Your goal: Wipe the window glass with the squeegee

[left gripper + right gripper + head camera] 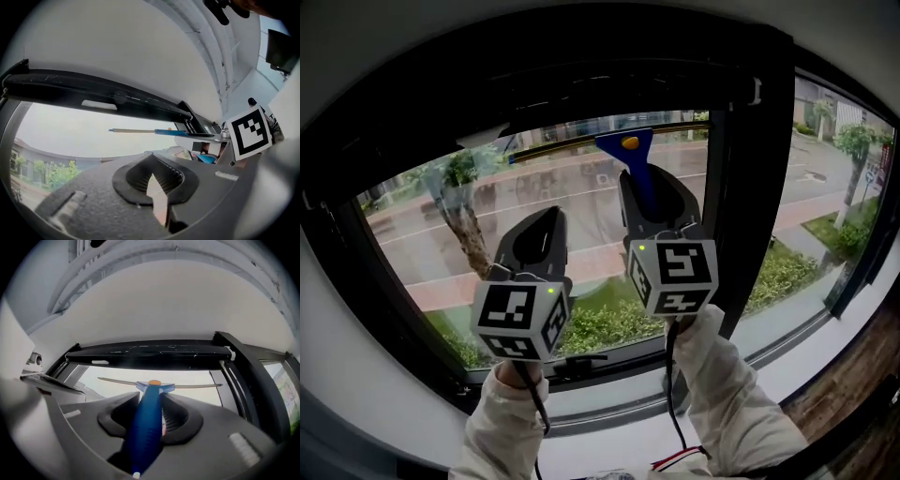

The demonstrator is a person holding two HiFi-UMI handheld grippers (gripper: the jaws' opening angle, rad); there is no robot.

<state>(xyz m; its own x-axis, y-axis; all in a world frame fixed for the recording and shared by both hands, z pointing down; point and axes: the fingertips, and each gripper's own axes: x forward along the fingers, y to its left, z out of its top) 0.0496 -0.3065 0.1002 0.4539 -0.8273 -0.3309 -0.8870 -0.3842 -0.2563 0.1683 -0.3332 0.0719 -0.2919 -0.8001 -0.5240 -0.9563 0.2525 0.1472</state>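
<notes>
My right gripper (653,199) is shut on the blue handle of the squeegee (639,173), which I hold up against the window glass (572,220). The squeegee's thin blade (581,142) lies almost level along the top of the pane, just under the black upper frame. In the right gripper view the blue handle (149,401) runs up between the jaws of the right gripper (152,416) to the blade (197,386). My left gripper (539,242) hangs lower and to the left, shut, with nothing in it (152,185). From the left gripper view the blade (140,131) shows to the right.
A black window frame surrounds the pane, with a thick upright post (750,187) just right of the squeegee. A second pane (825,187) lies beyond it. Below runs a white sill (806,347), then wooden floor (853,412). A tree (464,220) and hedges stand outside.
</notes>
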